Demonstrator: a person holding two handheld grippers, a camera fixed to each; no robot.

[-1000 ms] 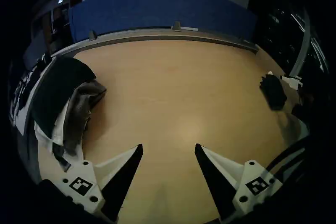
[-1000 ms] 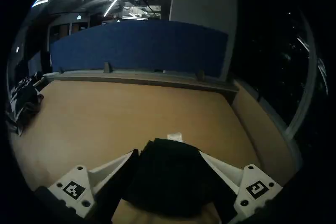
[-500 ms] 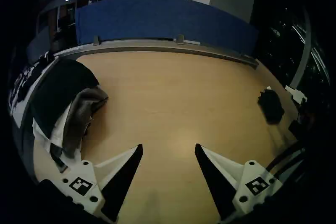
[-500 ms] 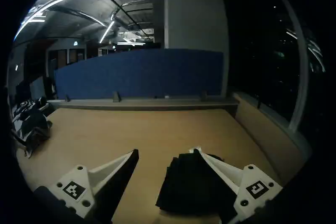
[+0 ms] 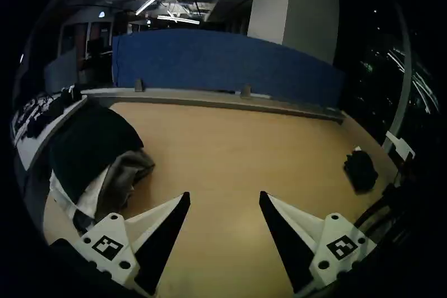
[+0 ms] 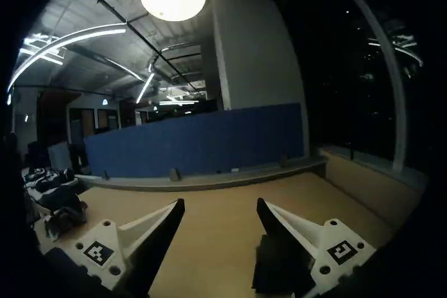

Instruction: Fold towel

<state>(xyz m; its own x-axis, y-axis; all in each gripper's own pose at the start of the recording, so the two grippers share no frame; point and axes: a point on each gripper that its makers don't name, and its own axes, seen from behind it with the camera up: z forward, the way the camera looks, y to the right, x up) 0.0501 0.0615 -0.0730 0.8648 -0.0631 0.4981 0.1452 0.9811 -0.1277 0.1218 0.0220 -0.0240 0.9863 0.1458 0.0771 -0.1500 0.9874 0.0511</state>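
The pale wooden worktop (image 5: 234,147) spreads ahead of both pairs of tongs, closed off on the far side by a long blue partition (image 5: 223,74). Just left of the left tongs (image 5: 224,193), near their left finger, sits a loose heap of cloths (image 5: 95,158), black on top with grey and white showing beneath. Well off to the right of those tongs lies a small dark towel (image 5: 360,170), compact and seemingly folded already. In the right gripper view the same dark towel (image 6: 274,267) lies low beside the right finger of the right tongs (image 6: 220,200); whether it touches that finger cannot be told.

Both pairs of tongs stand wide and hold nothing. The right pair tilts upward, taking in much of the ceiling.

By the look of it, one towel is finished and set down, and the step in hand is going for the next piece. That move likely calls for swinging the left tongs over to the heap, pinching one edge of the top cloth alone, and drawing it onto the bare worktop between the two pairs, where it can be spread flat before any fold.
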